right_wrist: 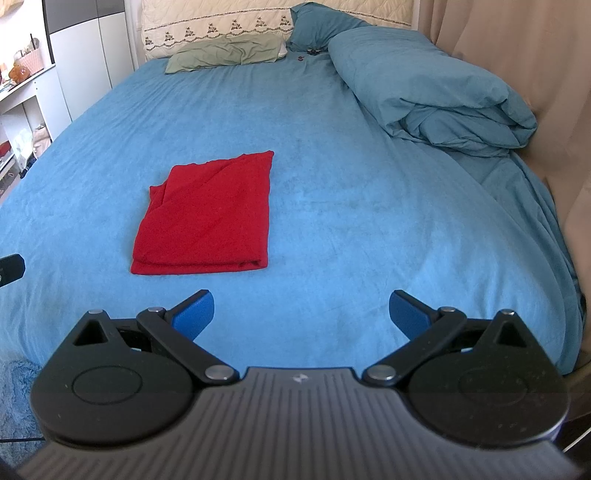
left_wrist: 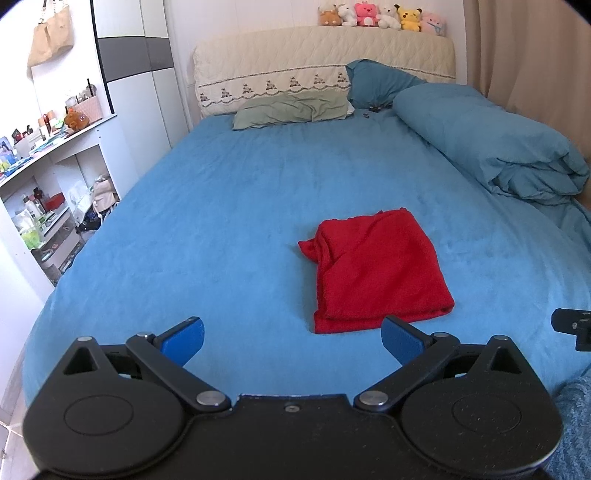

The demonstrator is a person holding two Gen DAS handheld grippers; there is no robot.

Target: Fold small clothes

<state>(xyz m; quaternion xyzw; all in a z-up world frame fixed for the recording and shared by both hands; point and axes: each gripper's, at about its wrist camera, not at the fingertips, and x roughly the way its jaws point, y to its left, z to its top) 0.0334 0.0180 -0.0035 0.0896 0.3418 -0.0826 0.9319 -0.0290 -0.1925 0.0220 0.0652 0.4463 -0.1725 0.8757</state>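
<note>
A red garment (left_wrist: pixel 380 271) lies folded into a rough rectangle on the blue bed sheet (left_wrist: pixel 229 206), with a small bunched corner at its far left. It also shows in the right wrist view (right_wrist: pixel 210 216). My left gripper (left_wrist: pixel 292 339) is open and empty, held above the near edge of the bed, just short of the garment's near left corner. My right gripper (right_wrist: pixel 301 314) is open and empty, near the bed's front edge, to the right of the garment and apart from it.
A rolled blue duvet (left_wrist: pixel 491 144) lies along the bed's right side. A green pillow (left_wrist: pixel 291 110) and a blue pillow (left_wrist: pixel 380 83) sit at the headboard, with plush toys (left_wrist: pixel 384 16) on top. White shelves (left_wrist: pixel 44 173) stand on the left. A curtain (right_wrist: pixel 517 48) hangs on the right.
</note>
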